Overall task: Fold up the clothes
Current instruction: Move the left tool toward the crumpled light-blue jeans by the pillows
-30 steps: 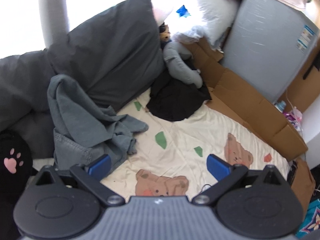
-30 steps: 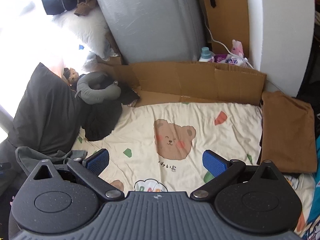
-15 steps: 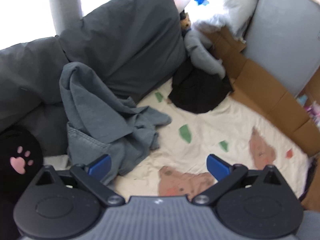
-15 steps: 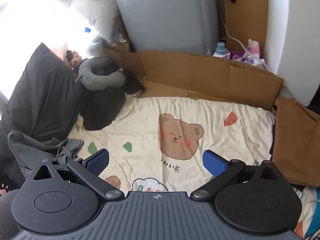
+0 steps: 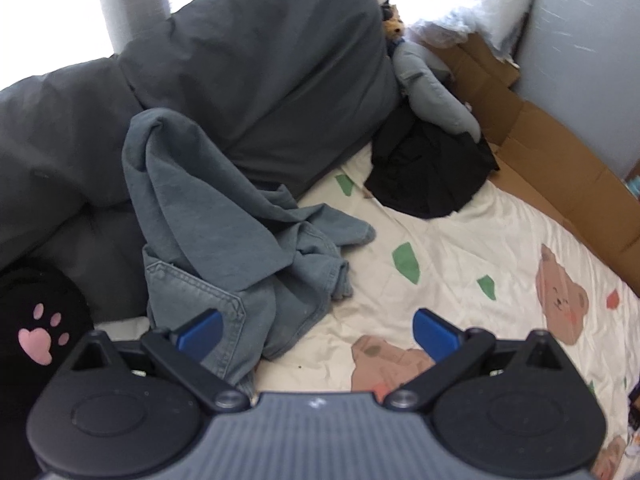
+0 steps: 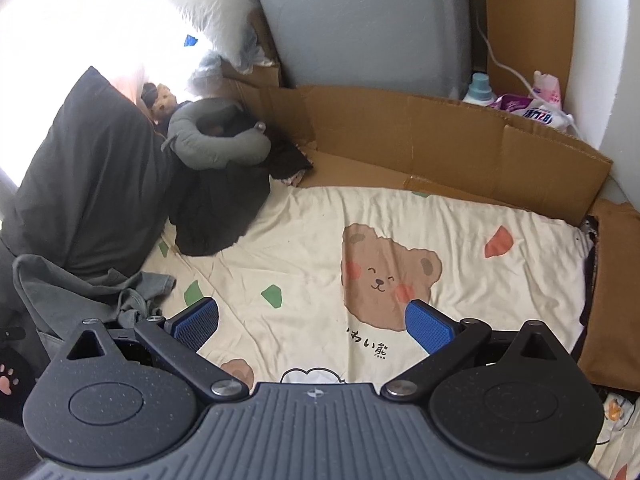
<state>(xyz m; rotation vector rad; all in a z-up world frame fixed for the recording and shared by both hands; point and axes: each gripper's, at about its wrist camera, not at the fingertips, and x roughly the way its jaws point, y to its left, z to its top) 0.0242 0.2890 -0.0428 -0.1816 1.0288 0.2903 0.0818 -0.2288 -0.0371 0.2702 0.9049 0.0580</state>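
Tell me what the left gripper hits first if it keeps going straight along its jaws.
Probably the bedsheet, right beside the crumpled jeans. The left gripper has its jaws open and empty; the jeans' edge lies under the left one. Depth is unclear.

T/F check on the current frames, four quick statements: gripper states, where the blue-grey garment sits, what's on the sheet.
1. Both grippers are open and hold nothing. True: the left gripper and the right gripper have their fingers spread apart, with no cloth between them.
2. The blue-grey garment lies folded flat. False: it is crumpled, draped partly up the dark grey pillow.
3. The bear-print sheet is bordered by cardboard on its far side. True.
4. The grey neck pillow sits in the middle of the sheet. False: it rests on a dark pile at the corner.
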